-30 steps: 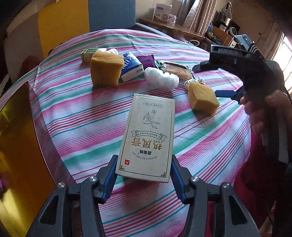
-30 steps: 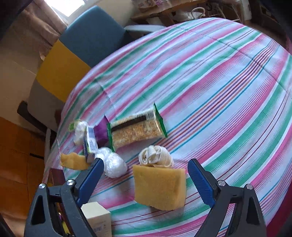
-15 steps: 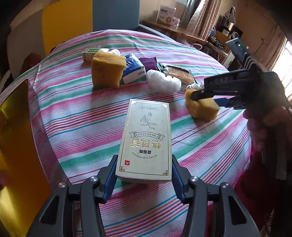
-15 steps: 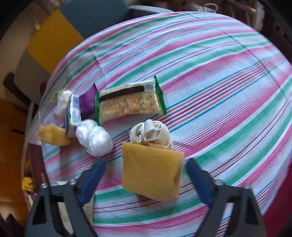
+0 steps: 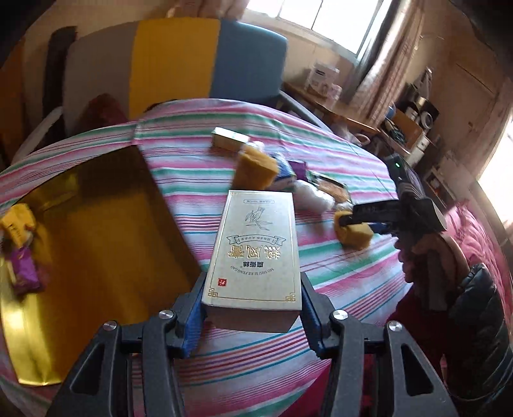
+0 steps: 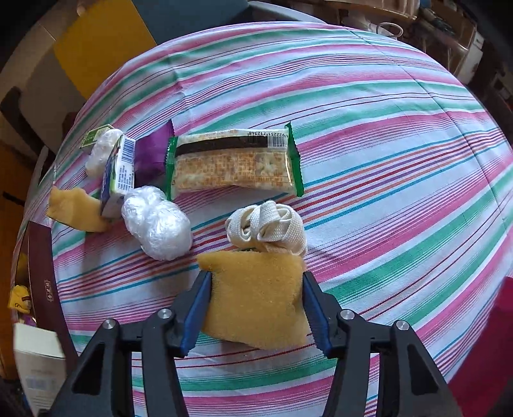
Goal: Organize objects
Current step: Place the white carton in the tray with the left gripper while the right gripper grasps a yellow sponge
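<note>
Gold-printed cream carton (image 5: 253, 253): pinched at its near end by the left tool (image 5: 251, 309), long axis pointing away, raised over the striped table (image 5: 336, 288); gold tray (image 5: 89, 243) lies immediately left. Yellow sponge (image 6: 256, 298): squeezed by the right tool (image 6: 256, 308), whose jaws have just been closing.

I am in a lived-in room of a home, by the look of it a sitting or dining room. I work at a round table (image 5: 336, 266) under a pink, green and white striped cloth (image 6: 368, 112). Behind it stands an upholstered chair (image 5: 205, 61) in blocks of grey, yellow and blue. Daylight comes through a window (image 5: 323, 22) hung with patterned curtains (image 5: 381, 73). Along the wall runs a wooden side table (image 5: 340, 109) with small cartons on it, and further right are cluttered shelves (image 5: 416, 128) of household odds and ends against a worn, stained wall (image 5: 474, 106).
</note>
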